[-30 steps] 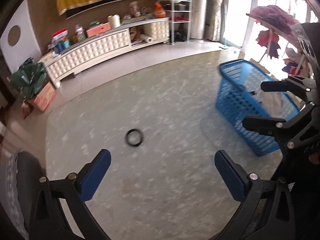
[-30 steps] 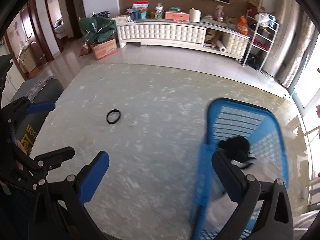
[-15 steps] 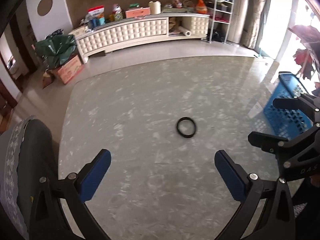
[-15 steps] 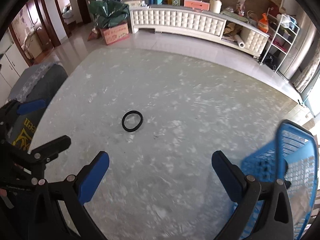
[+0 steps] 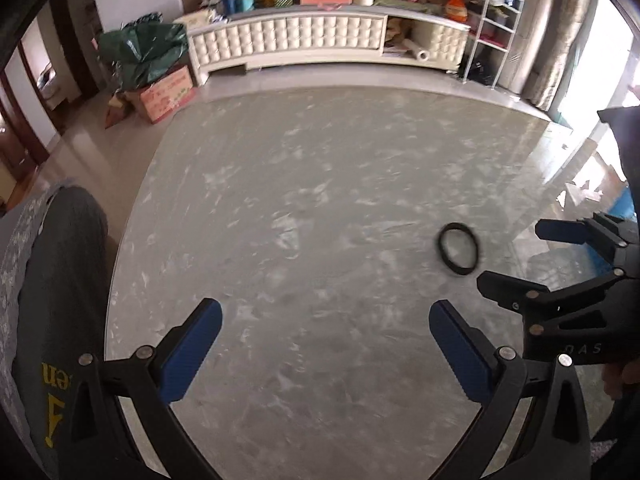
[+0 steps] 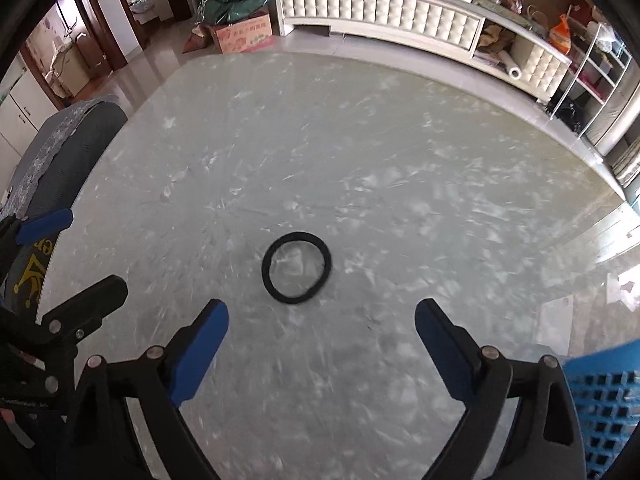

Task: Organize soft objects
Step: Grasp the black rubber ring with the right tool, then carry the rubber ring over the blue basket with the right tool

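Right gripper (image 6: 322,322) spread wide, empty, just short of black ring (image 6: 296,267) on marble table (image 6: 400,184); left gripper (image 5: 325,338) likewise apart, empty.

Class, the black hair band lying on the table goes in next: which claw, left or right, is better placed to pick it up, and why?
Right. The right claw is open with the hair band lying just ahead of its gap. From the left claw, also open, the band sits off to the right side. The blue basket is also beside the right claw.

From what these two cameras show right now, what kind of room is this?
Most likely a home living room. A long white cabinet cluttered with household items lines the far wall, a white wire shelf rack stands beside it, and a large marble-patterned table fills the foreground.
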### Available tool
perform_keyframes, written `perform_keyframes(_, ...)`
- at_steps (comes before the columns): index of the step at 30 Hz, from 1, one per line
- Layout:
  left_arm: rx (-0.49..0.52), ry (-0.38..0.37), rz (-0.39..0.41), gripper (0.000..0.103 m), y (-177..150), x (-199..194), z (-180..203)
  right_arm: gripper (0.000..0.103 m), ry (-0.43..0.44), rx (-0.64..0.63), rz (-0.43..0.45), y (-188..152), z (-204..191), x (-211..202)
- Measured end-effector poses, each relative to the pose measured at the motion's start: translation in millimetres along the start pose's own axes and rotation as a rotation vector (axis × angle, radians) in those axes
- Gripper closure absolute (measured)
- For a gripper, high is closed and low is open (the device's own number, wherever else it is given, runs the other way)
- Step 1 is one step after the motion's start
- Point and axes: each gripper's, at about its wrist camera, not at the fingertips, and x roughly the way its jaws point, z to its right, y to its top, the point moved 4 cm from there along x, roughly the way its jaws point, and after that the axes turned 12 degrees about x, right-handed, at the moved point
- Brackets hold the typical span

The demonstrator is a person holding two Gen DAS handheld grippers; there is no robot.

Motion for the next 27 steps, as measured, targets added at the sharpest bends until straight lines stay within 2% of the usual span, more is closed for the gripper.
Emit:
perform_keyframes(4,-0.030,-0.003,-0.023,0.000,1.6,15.8,-11.5,0.012,0.001,0.009,-0.025,5.7,-2.9,19.3)
perform_keyframes(8,-0.038,-0.001,-0.024,0.000,5.0,21.8,-16.8,0.025,-0.011,0.006,-0.031,11.8,-6.5,32.2)
perform_keyframes(10,-0.026,0.007,-0.021,0.000,5.0,23.8,-15.2,0.039,-0.037,-0.012,-0.009,15.4,-8.9,33.3)
perform_keyframes(12,-0.017,0.010,-0.028,0.000,4.4,26.1,-13.8,0.072,-0.028,-0.025,0.006,17.0,-12.8,30.4)
perform_keyframes(16,-0.007,0.016,-0.042,0.000,5.2,31.0,-12.1,0.087,-0.009,-0.041,-0.006,15.6,-14.6,30.9)
perform_keyframes(17,-0.006,0.015,-0.043,0.000,5.6,31.8,-12.2,0.095,-0.001,-0.039,-0.005,14.6,-14.3,30.3)
perform_keyframes(22,0.008,0.013,-0.020,0.000,10.0,22.3,-8.0,0.096,0.026,-0.016,-0.005,8.7,-5.1,22.4)
perform_keyframes(27,0.020,0.015,0.010,0.000,10.6,10.3,-3.2,0.096,0.047,-0.016,0.019,-3.5,6.1,-6.3)
